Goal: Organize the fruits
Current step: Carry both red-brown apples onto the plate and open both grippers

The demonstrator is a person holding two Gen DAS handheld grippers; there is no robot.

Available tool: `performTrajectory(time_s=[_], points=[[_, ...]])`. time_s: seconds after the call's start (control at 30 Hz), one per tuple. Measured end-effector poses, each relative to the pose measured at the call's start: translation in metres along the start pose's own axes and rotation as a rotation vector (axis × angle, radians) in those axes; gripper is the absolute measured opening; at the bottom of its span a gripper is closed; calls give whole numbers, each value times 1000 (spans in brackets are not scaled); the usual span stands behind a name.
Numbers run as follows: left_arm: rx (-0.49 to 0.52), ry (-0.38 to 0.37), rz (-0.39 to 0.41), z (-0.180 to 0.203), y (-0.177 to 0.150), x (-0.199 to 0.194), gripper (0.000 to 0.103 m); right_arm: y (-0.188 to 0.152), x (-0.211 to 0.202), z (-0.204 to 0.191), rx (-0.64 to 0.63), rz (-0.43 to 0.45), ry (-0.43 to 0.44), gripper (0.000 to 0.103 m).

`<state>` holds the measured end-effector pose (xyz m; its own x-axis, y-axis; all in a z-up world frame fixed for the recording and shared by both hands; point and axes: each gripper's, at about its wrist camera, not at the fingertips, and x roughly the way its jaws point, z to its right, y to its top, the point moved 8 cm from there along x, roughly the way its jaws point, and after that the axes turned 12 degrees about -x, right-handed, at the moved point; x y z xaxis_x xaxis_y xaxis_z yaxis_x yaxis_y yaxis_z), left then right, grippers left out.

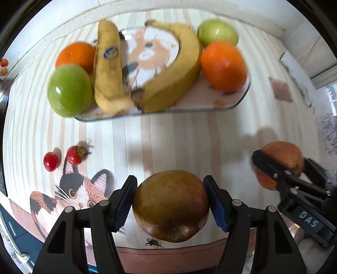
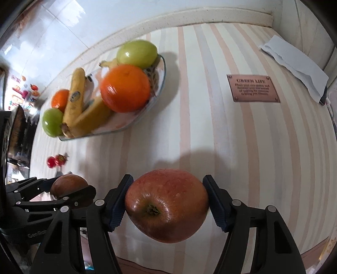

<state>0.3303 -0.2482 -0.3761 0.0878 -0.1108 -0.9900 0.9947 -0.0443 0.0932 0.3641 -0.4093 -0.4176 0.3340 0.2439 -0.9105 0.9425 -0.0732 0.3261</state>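
Note:
My left gripper [image 1: 170, 202] is shut on a dark red-brown apple [image 1: 170, 205] and holds it above the striped cloth; it also shows in the right wrist view [image 2: 68, 187]. My right gripper [image 2: 167, 203] is shut on a red apple [image 2: 167, 205], seen to the right in the left wrist view [image 1: 280, 162]. Ahead lies a glass tray [image 1: 236, 101] with two bananas [image 1: 108, 69], two oranges [image 1: 223, 65] and two green apples [image 1: 70, 90]. The tray also shows in the right wrist view [image 2: 162, 80].
Two small red tomatoes [image 1: 63, 159] lie on the cloth left of my left gripper. A cat picture [image 1: 69, 196] is printed on the cloth. A folded white paper [image 2: 294, 67] and a printed label [image 2: 252, 88] lie at the far right. A wall edge [image 2: 189, 16] runs behind.

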Motion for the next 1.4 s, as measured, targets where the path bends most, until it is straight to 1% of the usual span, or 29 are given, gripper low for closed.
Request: performTrajectory(time_s=[0.07, 0.13, 0.23, 0.33, 0.4, 0.5, 0.63, 0.7, 0.83, 0.97, 1.13, 1.27, 1.3, 1.4], points=[[-19, -43, 13, 1, 10, -16, 63, 10, -9, -2, 7, 26, 16, 70], [-36, -87, 28, 1, 28, -37, 63, 27, -21, -5, 11, 58, 40, 70], [-41, -108, 70, -2, 62, -64, 63, 54, -36, -8, 6, 111, 59, 70], [-34, -96, 111, -5, 98, -81, 63, 86, -45, -7, 5, 150, 66, 70], [-26, -77, 129, -9, 117, -85, 63, 106, -44, -8, -7, 159, 66, 70], [-26, -51, 125, -19, 144, -79, 63, 130, -41, -15, -30, 162, 72, 70], [-33, -45, 75, -29, 169, -65, 63, 158, -28, -33, -91, 146, 78, 70], [-38, -51, 34, -29, 183, -56, 63, 167, -21, -46, -118, 138, 87, 70], [-52, -77, -64, -27, 204, -42, 63, 173, -3, -70, -178, 111, 100, 70], [-37, -80, -159, -24, 208, -25, 63, 168, 19, -92, -218, 72, 113, 70], [-15, -43, -213, -20, 204, -7, 63, 161, 39, -108, -261, 35, 98, 70], [34, -23, -212, -11, 201, -7, 64, 157, 52, -115, -283, 0, 83, 70], [37, -18, -216, -10, 200, -7, 64, 156, 57, -114, -282, -22, 80, 71], [32, -15, -214, -7, 200, -5, 64, 155, 59, -114, -262, -29, 93, 73]])
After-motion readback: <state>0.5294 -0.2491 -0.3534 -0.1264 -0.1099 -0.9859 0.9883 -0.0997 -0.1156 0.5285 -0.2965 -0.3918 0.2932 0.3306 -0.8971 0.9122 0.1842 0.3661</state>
